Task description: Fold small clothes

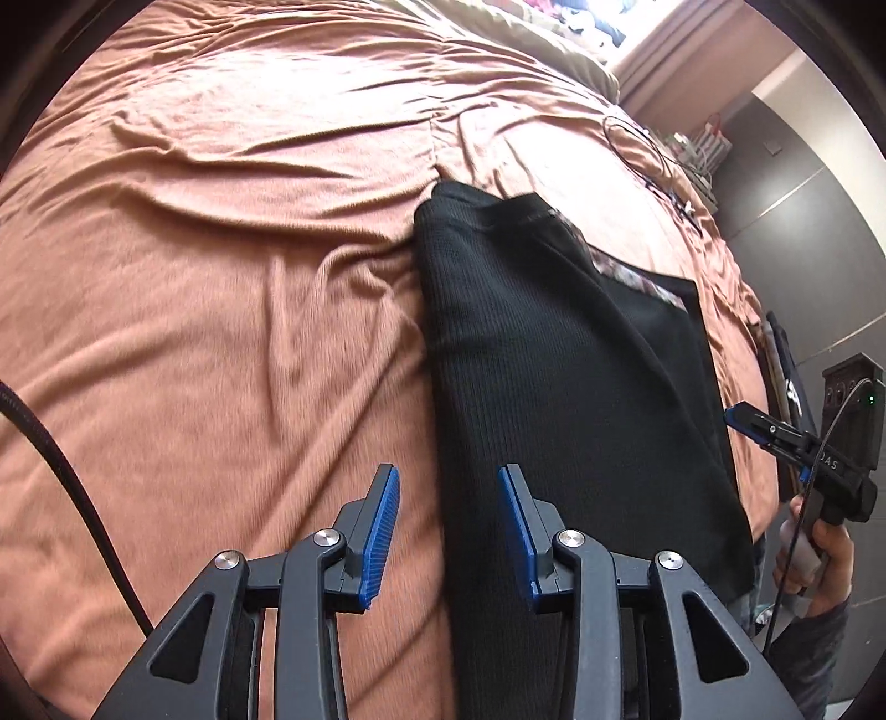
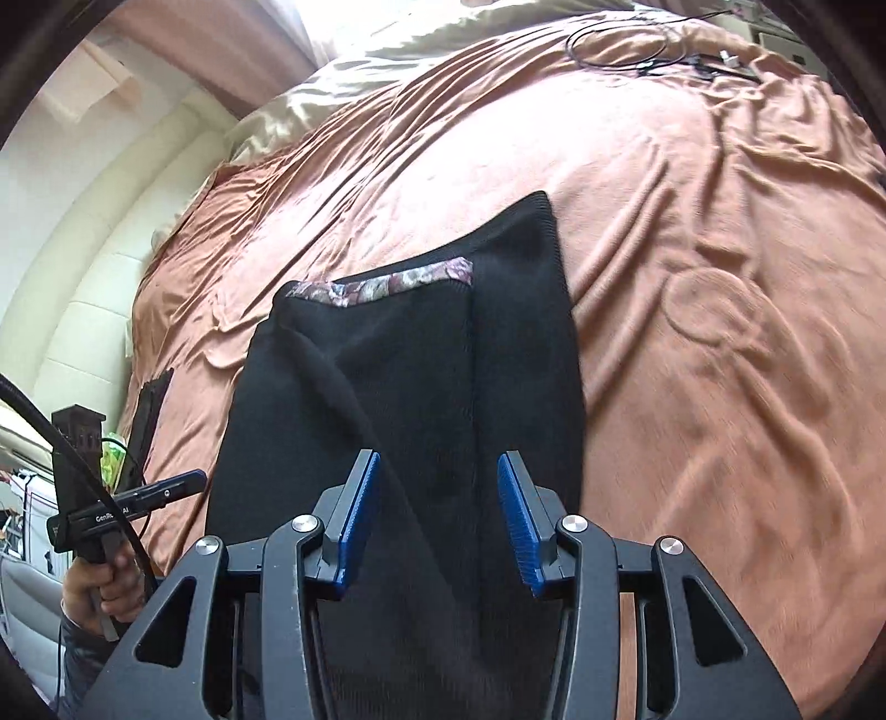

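A black ribbed knit garment (image 1: 554, 360) lies folded lengthwise on the bed, with a strip of floral lining (image 1: 626, 274) showing at its far end. My left gripper (image 1: 447, 473) hovers open over the garment's left folded edge, nothing between its blue pads. In the right wrist view the same garment (image 2: 398, 376) runs away from me, the floral lining (image 2: 387, 288) across its top. My right gripper (image 2: 438, 459) stands open above the near part of the cloth, not touching it. Each gripper also shows in the other's view: the right gripper (image 1: 767, 443) and the left gripper (image 2: 183, 482).
A wrinkled orange-brown sheet (image 1: 221, 277) covers the bed (image 2: 720, 332). A thin black cable (image 2: 620, 44) lies coiled at the far side. A cream pillow (image 2: 288, 122) sits at the head. A person's hand (image 1: 819, 554) grips the right tool. Dark cabinets (image 1: 803, 194) stand beyond the bed's edge.
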Tool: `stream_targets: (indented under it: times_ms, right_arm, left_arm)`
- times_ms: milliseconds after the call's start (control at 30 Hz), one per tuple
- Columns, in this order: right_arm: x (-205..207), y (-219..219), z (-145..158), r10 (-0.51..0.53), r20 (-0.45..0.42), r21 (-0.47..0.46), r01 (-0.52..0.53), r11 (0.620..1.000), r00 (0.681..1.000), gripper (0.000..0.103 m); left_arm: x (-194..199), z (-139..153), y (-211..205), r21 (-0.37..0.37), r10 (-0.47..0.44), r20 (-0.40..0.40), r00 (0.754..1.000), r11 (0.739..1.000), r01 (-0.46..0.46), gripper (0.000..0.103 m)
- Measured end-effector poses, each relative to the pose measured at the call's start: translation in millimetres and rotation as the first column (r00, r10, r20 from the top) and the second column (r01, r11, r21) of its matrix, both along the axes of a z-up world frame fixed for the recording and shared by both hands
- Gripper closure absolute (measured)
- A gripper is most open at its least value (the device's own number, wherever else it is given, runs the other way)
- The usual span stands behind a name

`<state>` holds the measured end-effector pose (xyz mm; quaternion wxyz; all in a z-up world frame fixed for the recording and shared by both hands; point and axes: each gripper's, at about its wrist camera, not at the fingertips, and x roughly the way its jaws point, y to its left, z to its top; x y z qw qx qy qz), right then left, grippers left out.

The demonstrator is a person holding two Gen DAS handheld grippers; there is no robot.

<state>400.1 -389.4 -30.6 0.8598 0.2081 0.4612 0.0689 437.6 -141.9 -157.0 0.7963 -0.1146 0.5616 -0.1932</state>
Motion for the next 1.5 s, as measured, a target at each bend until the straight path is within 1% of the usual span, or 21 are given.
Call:
stream_targets:
  times_ms: [133,300,500,600,633,667,700,833,1000,1100,1133,1200,1233,1267,1333,1500]
  right_arm:
    - [29.7,5.3,-7.0,0.011,-0.013,0.014,-0.011,1.000,1.000,0.061]
    - [51.5,6.1,-14.1,0.018,-0.024,0.024,-0.018,1.000,1.000,0.062]
    - [76.4,6.3,-18.8,0.035,-0.027,0.023,-0.034,0.999,0.999,0.073]
    - [86.0,4.5,-21.4,0.028,-0.029,0.024,-0.028,0.999,0.999,0.085]
    - [87.8,4.4,-21.6,0.027,-0.029,0.016,-0.027,1.000,0.999,0.093]
    - [90.1,3.6,-21.5,0.025,-0.026,0.012,-0.025,1.000,0.999,0.099]
    - [90.1,3.5,-20.9,0.028,-0.015,0.015,-0.028,0.999,0.999,0.101]
    - [77.4,6.7,-12.8,0.041,0.030,-0.035,-0.040,0.999,0.999,0.102]
    - [68.2,4.6,-13.6,0.015,0.017,-0.070,-0.013,0.997,1.000,0.101]
    - [67.4,5.7,-13.4,0.008,-0.006,-0.063,-0.008,0.998,1.000,0.098]
    - [65.2,4.9,-9.5,0.003,0.001,-0.071,-0.002,0.997,1.000,0.094]
    - [59.9,0.7,-0.9,-0.005,0.021,-0.087,0.006,0.996,1.000,0.078]
    - [56.8,-1.6,2.4,-0.001,0.033,-0.080,0.003,0.997,0.999,0.059]
    - [52.2,-4.6,6.3,0.003,0.050,-0.066,0.000,0.998,0.999,0.045]
    - [43.5,-11.1,11.2,0.005,0.077,-0.061,0.000,0.998,0.997,0.043]
    - [35.9,-34.8,0.9,0.002,0.052,-0.004,-0.002,1.000,0.999,0.043]
  left_arm:
    - [17.8,-3.1,-3.1,0.000,0.000,-0.009,1.000,1.000,0.000,0.064]
    - [40.4,-7.4,-6.8,0.001,-0.002,-0.016,1.000,1.000,0.002,0.064]
    - [62.2,-9.1,-11.4,0.001,-0.003,-0.014,1.000,1.000,0.003,0.064]
    - [69.9,-8.5,-13.7,0.005,-0.005,-0.009,1.000,1.000,0.005,0.064]
    - [71.9,-8.3,-14.5,0.005,-0.005,-0.009,1.000,1.000,0.005,0.064]
    - [73.6,-8.1,-15.4,0.005,-0.007,-0.009,1.000,1.000,0.007,0.064]
    - [75.6,-7.6,-17.0,0.006,-0.011,-0.007,1.000,1.000,0.011,0.064]
    - [79.6,-5.8,-22.1,0.011,-0.026,0.005,1.000,1.000,0.026,0.064]
    - [85.2,-8.6,-25.1,0.006,-0.022,0.001,1.000,1.000,0.022,0.064]
    - [86.9,-10.9,-24.3,0.000,-0.015,-0.005,1.000,1.000,0.015,0.064]
    - [88.7,-11.5,-23.9,-0.002,-0.012,-0.007,1.000,1.000,0.012,0.064]
    - [90.8,-13.2,-22.4,-0.006,-0.007,-0.010,1.000,1.000,0.007,0.064]
    - [91.9,-14.2,-21.7,-0.010,-0.005,-0.012,1.000,1.000,0.005,0.064]
    - [93.4,-14.9,-21.7,-0.014,-0.004,-0.014,1.000,1.000,0.004,0.064]
    - [96.1,-17.6,-21.4,-0.022,-0.001,-0.020,1.000,1.000,0.000,0.064]
    - [99.9,-23.5,-22.0,-0.043,0.003,-0.031,1.000,0.999,-0.005,0.064]
